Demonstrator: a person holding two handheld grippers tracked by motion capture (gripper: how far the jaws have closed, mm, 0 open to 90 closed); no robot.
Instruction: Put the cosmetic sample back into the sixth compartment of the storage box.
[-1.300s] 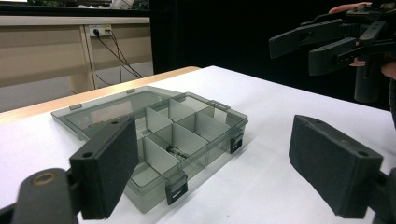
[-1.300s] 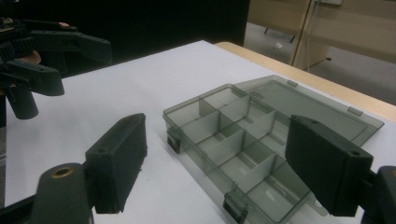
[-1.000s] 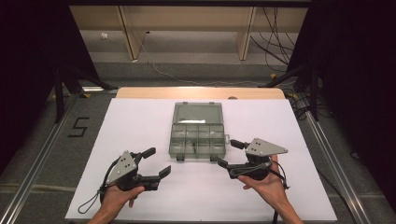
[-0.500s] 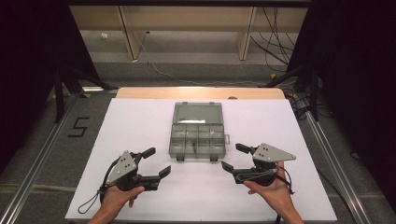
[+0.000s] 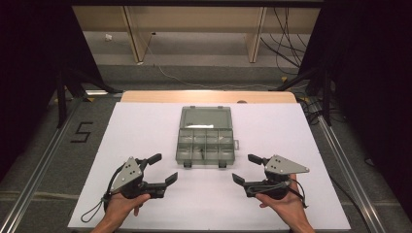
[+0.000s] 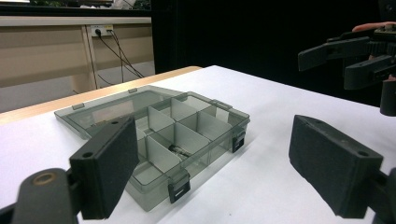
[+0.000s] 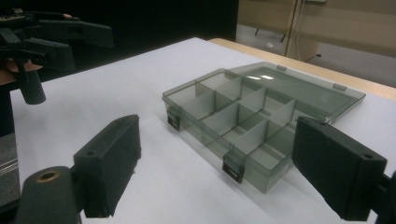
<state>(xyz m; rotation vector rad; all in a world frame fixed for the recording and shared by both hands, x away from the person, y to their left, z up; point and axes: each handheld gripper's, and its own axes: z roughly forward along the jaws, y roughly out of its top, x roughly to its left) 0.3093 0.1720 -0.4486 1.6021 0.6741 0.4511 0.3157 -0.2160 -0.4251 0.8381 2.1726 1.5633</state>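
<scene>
A smoky grey compartment box (image 5: 205, 145) lies in the middle of the white table, its lid (image 5: 205, 118) folded flat behind it. A small dark piece (image 6: 177, 150) rests in one near compartment. My left gripper (image 5: 163, 168) sits left of the box's front, open, nothing between its jaws (image 6: 215, 172). My right gripper (image 5: 248, 169) sits right of the box's front, also open and empty (image 7: 215, 170); its jaws have just been opening wider. Each gripper view shows the box (image 6: 187, 135) (image 7: 243, 126) just beyond the jaws and the other gripper farther off.
The white table (image 5: 145, 126) ends in a wooden strip (image 5: 209, 96) at the far side. Metal rails (image 5: 340, 165) run along both sides on the floor, with a "5" mark (image 5: 81, 132) at left. Cables (image 5: 286, 34) hang at the back right.
My right gripper has drawn back a little from the box, toward the near right, and its jaws stand slightly wider. The left gripper and the box have stayed put.
</scene>
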